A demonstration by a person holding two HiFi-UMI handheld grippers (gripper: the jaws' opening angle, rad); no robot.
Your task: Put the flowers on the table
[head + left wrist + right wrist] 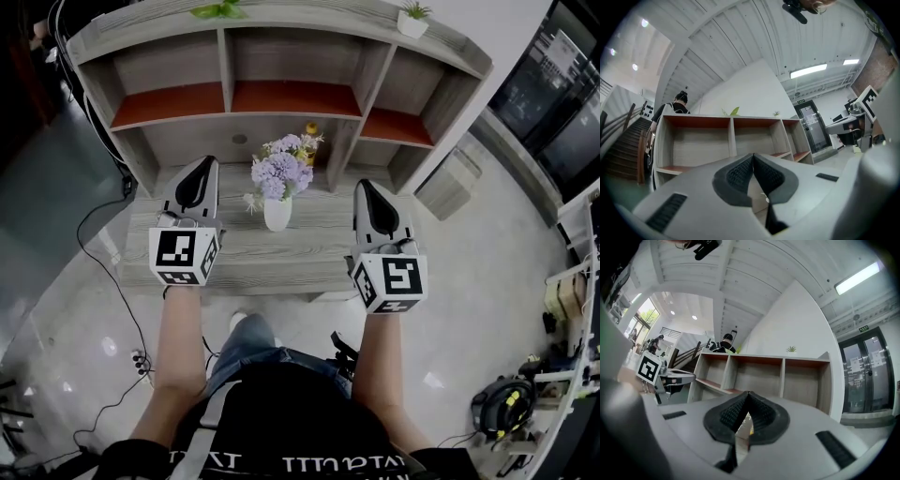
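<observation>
A bunch of purple flowers (284, 167) stands upright in a small white vase (277, 214) on the grey wooden table (234, 258), in front of the shelf unit. My left gripper (201, 169) hovers to the vase's left, its jaws closed tip to tip with nothing between them. To the right of the vase my right gripper (365, 189) is likewise shut and empty. Both point level toward the shelf, apart from the vase. In the left gripper view the fingertips (753, 156) meet; in the right gripper view the fingertips (748, 394) meet too.
A wooden shelf unit (281, 89) with red-lined compartments rises behind the table, with small potted plants (411, 19) on top. A cable and power strip (139, 360) lie on the floor at left. Cluttered equipment (506, 403) sits at right. A person (675, 107) stands beyond the shelf.
</observation>
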